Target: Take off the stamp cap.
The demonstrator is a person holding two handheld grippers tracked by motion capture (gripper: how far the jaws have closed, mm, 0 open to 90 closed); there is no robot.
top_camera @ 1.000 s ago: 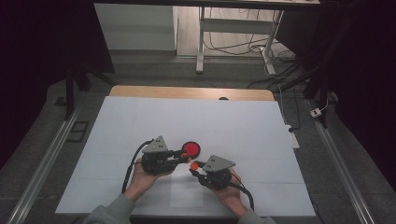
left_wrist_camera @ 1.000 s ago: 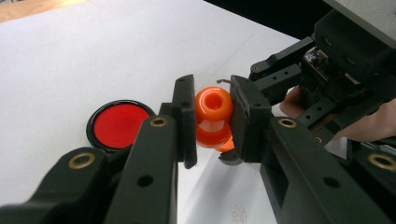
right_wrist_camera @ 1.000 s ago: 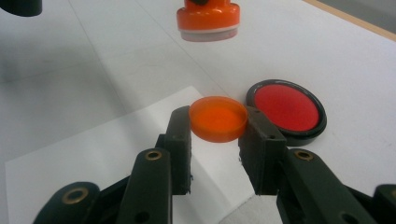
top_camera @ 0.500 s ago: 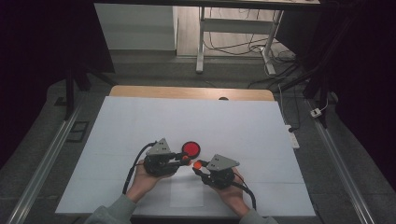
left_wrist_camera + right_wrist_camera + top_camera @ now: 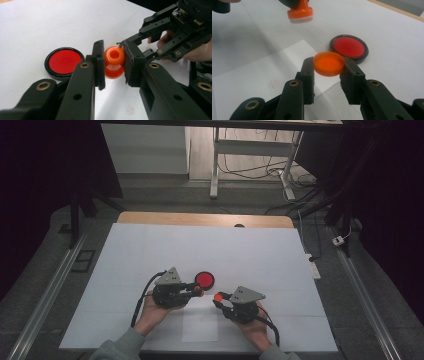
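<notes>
Two orange parts are held, one per gripper, both close to the red ink pad [image 5: 204, 279] lying flat on the white surface [image 5: 250, 255].

Left gripper [image 5: 113, 63]: an orange stamp [image 5: 114, 62] is pinched between its fingers [image 5: 99, 65], clear of the surface. In the left gripper view the stamp's round knob end is seen facing the camera, with the ink pad just to the left of the stamp. In the right gripper view the stamp's flat white-edged face [image 5: 300, 15] is seen hanging above the paper, up and left of the pad.

Right gripper [image 5: 329, 67]: an orange cap [image 5: 328, 63] is clamped between its fingers [image 5: 308, 70], open side up, just in front of the ink pad and slightly overlapping its near rim in that view; contact cannot be told. In the high view the cap [image 5: 218, 296] sits just below and right of the pad, apart from the stamp [image 5: 198, 294].

A sheet of paper [image 5: 200, 324] is laid on the surface below the pad, between the two hands; a faint mark [image 5: 272, 83] is seen on it.
</notes>
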